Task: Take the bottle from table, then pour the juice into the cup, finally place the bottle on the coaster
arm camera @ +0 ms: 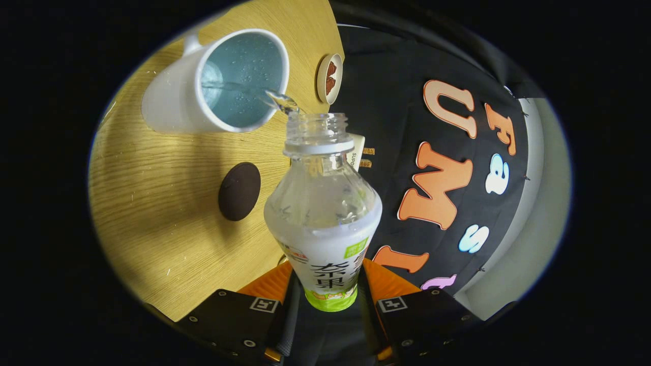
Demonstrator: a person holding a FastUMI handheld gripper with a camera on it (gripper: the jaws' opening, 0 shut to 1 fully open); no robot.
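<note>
Gripper (329, 297) body built of dark flat plates either side of the bottle (325, 223), small round screws set along their edges, a square black-and-white marker on each plate, orange housing behind the jaws.

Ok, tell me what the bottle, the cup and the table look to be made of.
Bottle, held between the closed jaws of the gripper: clear glossy plastic, see-through neck, printed sleeve. Cup: smooth white outside, pale blue inside, probably glazed ceramic. Table: light wood grain, matte, possibly laminate.
</note>
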